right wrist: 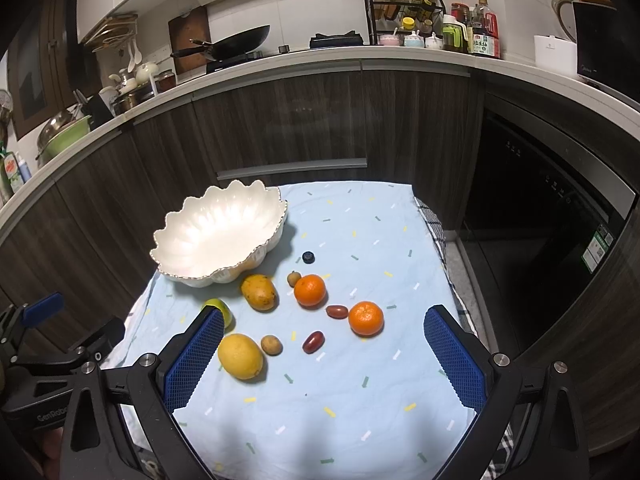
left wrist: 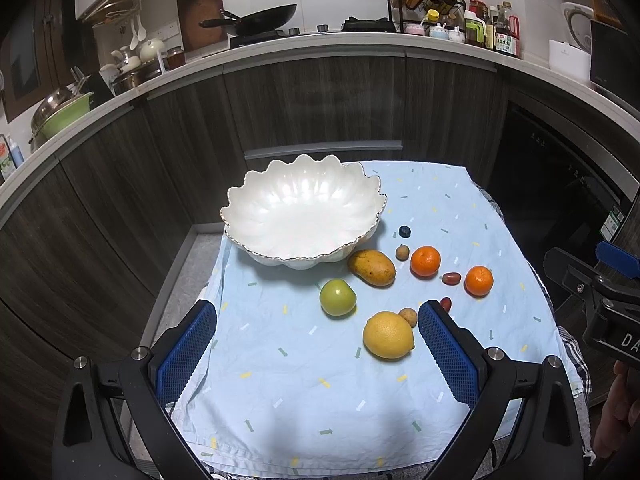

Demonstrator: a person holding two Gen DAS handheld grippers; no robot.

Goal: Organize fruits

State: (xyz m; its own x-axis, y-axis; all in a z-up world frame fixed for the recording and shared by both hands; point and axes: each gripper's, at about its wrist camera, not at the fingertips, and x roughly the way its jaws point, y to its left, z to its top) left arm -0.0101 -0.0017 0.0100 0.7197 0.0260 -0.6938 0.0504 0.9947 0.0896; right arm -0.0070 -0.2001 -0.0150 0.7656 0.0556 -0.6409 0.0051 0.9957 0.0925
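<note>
A white scalloped bowl (left wrist: 304, 216) stands empty at the far left of the blue cloth; it also shows in the right wrist view (right wrist: 216, 236). Loose fruit lies to its right: a mango (left wrist: 371, 267), a green apple (left wrist: 337, 297), a lemon (left wrist: 388, 335), two tangerines (left wrist: 425, 261) (left wrist: 478, 280), a blueberry (left wrist: 405, 231), small brown longans (left wrist: 401, 252) and red dates (left wrist: 451, 278). My left gripper (left wrist: 318, 320) is open above the cloth, near the apple and lemon. My right gripper (right wrist: 324, 330) is open above the fruit (right wrist: 240, 356), holding nothing.
The small table under the light blue cloth (left wrist: 320, 400) has edges close on all sides. Dark kitchen cabinets (left wrist: 320, 100) and a cluttered counter (left wrist: 360, 40) stand behind. A dishwasher front (right wrist: 540, 240) is on the right. A checked towel (right wrist: 434, 224) hangs at the table's right edge.
</note>
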